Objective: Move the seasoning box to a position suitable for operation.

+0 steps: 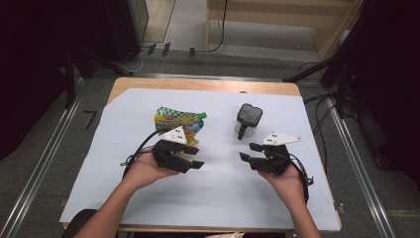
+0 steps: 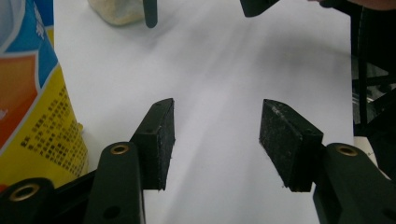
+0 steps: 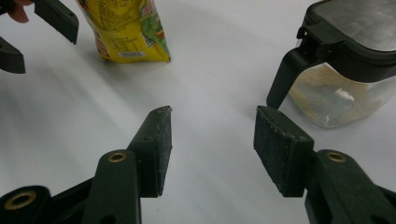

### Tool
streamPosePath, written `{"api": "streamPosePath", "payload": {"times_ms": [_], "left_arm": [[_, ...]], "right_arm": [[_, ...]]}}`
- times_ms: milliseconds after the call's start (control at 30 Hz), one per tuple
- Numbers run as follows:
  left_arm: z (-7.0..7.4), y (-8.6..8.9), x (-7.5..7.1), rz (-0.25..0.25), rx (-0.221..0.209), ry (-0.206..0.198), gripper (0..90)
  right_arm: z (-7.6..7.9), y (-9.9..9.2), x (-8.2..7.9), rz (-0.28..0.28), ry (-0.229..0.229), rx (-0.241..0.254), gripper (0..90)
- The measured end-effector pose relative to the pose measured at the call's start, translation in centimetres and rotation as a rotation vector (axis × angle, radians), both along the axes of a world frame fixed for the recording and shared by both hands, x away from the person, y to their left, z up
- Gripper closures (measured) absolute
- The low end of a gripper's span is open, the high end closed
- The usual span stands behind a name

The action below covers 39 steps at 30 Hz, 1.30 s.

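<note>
1. Looking down from the high view, both hands sit low in the frame over the white sheet (image 1: 148,208) covering the desk (image 1: 198,84), each holding a gripper aimed toward the middle.

2. Left gripper (image 1: 194,157) is at centre-left, just below the yellow-green snack pouch (image 1: 178,121). In the left gripper view its fingers (image 2: 156,140) are released, spread apart with bare white sheet between them. The pouch lies flat along the left edge of that frame, beside the fingers and not between them, so I'd say it's lined up next to the pouch rather than on it.

3. Right gripper (image 1: 250,151) is at centre-right, just below the clear jar (image 1: 247,121) with the black lid and handle. Fingers (image 3: 280,149) are also released, nothing pinched. In the right gripper view the jar stands upright at the upper right, handle facing the gripper, which would make it the easy part to grab.

4. My guess is pouch and jar are set side by side, apart, so each hand gets its own thing without crossing over.

5. Nothing stands between either gripper and its target. Off the desk it's metal rails (image 1: 49,148) on both sides, cables (image 1: 317,119) on the right, and dark stands in the upper corners, all well clear.
</note>
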<state>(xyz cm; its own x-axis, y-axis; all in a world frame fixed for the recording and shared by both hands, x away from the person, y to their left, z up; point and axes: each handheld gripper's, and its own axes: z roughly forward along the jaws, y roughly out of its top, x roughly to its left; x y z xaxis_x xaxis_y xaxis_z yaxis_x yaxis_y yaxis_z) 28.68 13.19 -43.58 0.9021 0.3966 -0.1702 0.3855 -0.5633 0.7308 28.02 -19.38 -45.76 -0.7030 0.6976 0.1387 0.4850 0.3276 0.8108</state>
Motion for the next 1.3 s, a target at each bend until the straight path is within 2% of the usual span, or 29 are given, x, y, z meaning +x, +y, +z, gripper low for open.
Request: {"api": "streamPosePath", "payload": {"times_ms": [100,167,333,433,500,567,800,833,900,967,1067,1100,1233,1300], "left_arm": [[0.0,0.2,-0.1,0.000,-0.006,-0.001,43.9],[0.0,0.4,-0.1,0.003,0.015,-0.009,43.6],[-0.4,0.5,-0.2,-0.010,0.023,0.001,43.3],[-0.3,0.4,-0.2,-0.017,0.004,0.002,43.0],[-0.2,0.6,-0.3,-0.021,0.004,-0.004,42.9],[-0.3,0.7,-0.3,-0.017,0.004,-0.008,42.9],[-0.1,0.8,0.1,-0.023,-0.012,-0.019,43.1],[-0.3,0.6,0.1,-0.027,-0.003,-0.014,43.2],[-0.2,0.5,-0.1,-0.025,0.003,-0.017,43.2],[-0.1,0.5,-0.2,-0.026,-0.009,-0.021,43.2],[0.2,0.6,-0.3,-0.026,-0.018,-0.032,43.3],[0.2,0.6,-0.4,-0.024,-0.020,-0.033,43.3],[0.4,0.8,-0.4,-0.019,-0.024,-0.036,43.5],[0.5,1.0,-0.3,-0.011,-0.033,-0.037,43.6]], "right_arm": [[0.0,-0.3,0.0,-0.007,-0.009,0.005,50.1],[0.0,-0.6,0.0,-0.016,-0.015,0.011,52.1],[0.0,-1.1,0.3,-0.041,-0.018,0.019,58.0],[-0.2,-1.2,0.7,-0.045,-0.013,0.028,61.1],[-0.4,-1.1,1.2,-0.043,-0.015,0.006,63.5],[-0.4,-1.0,1.6,-0.046,-0.011,0.014,65.1],[-0.5,-0.9,1.9,-0.066,-0.013,-0.007,71.8],[-0.7,-1.1,1.9,-0.078,-0.013,-0.011,76.3],[-0.9,-1.3,2.0,-0.095,-0.018,-0.010,79.3],[-1.0,-1.5,2.2,-0.113,-0.019,-0.015,80.4],[-1.2,-1.4,2.5,-0.134,-0.030,-0.029,87.6],[-1.3,-1.4,2.6,-0.141,-0.027,-0.027,90.0],[-1.7,-1.6,3.9,-0.156,-0.011,0.001,90.0],[-1.9,-1.6,4.8,-0.156,0.021,0.004,90.0]]}}
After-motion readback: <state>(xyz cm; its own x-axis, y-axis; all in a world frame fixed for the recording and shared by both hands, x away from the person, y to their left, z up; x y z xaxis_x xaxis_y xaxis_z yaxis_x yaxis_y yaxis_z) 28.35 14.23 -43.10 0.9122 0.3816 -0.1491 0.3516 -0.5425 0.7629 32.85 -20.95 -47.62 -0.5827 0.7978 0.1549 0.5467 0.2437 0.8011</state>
